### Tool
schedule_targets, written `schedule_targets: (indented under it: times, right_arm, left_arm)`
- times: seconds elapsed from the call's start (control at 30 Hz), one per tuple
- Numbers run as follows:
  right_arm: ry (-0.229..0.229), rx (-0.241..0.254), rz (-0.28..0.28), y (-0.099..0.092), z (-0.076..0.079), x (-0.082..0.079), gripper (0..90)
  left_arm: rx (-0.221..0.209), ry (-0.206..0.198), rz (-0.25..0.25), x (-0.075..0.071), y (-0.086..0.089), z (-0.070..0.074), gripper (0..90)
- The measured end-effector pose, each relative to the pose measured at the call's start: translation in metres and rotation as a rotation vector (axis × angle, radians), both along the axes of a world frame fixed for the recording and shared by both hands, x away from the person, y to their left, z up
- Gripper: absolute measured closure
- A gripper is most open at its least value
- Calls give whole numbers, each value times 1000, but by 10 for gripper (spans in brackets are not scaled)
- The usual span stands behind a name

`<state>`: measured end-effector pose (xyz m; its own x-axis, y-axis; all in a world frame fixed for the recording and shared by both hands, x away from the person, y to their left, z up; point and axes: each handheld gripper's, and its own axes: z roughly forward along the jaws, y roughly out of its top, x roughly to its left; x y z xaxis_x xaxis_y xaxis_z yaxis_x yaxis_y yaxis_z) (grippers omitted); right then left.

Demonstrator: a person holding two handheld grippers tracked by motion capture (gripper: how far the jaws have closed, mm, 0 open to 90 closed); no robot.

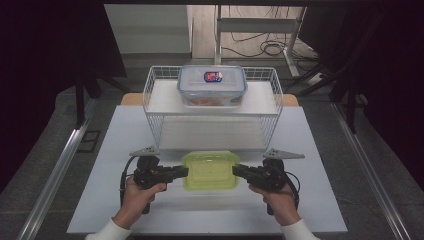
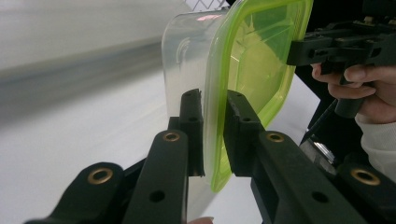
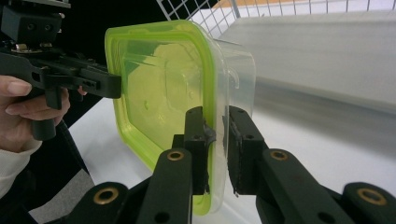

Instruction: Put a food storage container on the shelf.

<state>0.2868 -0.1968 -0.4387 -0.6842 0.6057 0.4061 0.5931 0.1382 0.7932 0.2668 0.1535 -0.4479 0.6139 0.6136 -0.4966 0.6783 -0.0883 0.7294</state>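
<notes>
A clear plastic container with a lime-green lid (image 1: 210,171) lies level in front of the wire rack, held between both grippers. My left gripper (image 1: 184,171) is shut on the left edge of its lid rim, one jaw on top and one below (image 2: 215,107). My right gripper (image 1: 236,171) is shut on the right edge in the same way (image 3: 215,121). The green-lidded container (image 2: 252,60) (image 3: 163,88) looks empty. Whether it rests on the table or hangs just above it, I cannot tell.
A white wire rack (image 1: 150,95) stands at the back of the white table (image 1: 115,150). On its top shelf sits a clear container with a blue-rimmed lid (image 1: 212,85) and food inside. Its lower shelf (image 1: 210,134) is bare. Dark floor surrounds the table.
</notes>
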Motion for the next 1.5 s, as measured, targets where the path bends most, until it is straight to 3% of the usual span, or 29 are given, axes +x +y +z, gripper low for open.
schedule_targets:
  times: [0.67,0.87,1.0,1.5]
  right_arm:
    - [-69,29,5,-1,48,13,789]
    - [-108,37,4,3,76,20,788]
    - [-143,25,11,6,96,25,788]
    - [-187,6,11,12,141,47,787]
  left_arm:
    - [-7,-73,-10,17,2,55,793]
    - [6,-123,-7,24,6,85,793]
    - [2,-132,6,30,8,101,796]
    - [-2,-164,16,53,12,138,798]
